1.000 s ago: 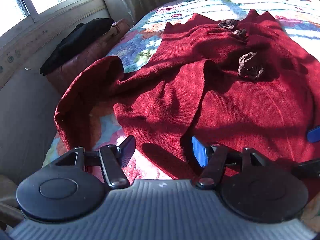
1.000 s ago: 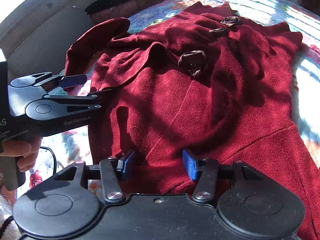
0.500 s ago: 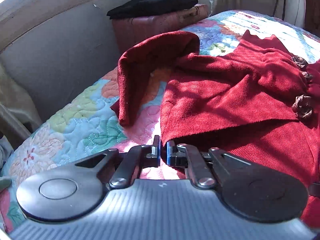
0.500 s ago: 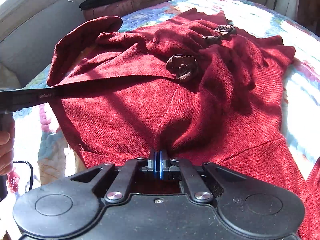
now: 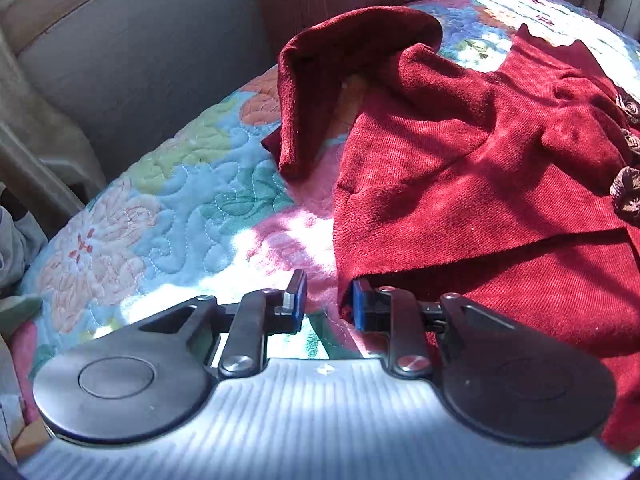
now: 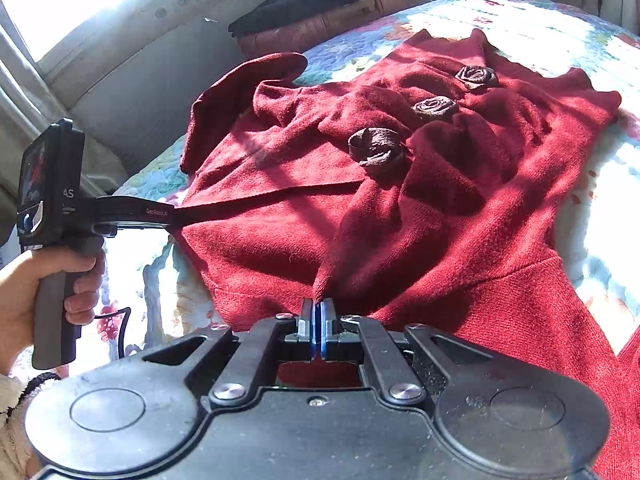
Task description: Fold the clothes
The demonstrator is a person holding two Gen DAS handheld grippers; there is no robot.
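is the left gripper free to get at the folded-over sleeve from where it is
Probably yes. The left gripper, its jaws opening with nothing pinched, sits at the red sweater's edge; only bare quilt lies between it and the sleeve.

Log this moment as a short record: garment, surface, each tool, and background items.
garment: red sweater with three dark fabric roses, spread out and rumpled, one sleeve arched up
surface: floral quilt on a bed
left tool: jaws opening, sweater edge by the right pad, nothing pinched
right tool: shut on a fold of the sweater near its hem
hand: grips the left tool's handle
background: black cloth on a brown case
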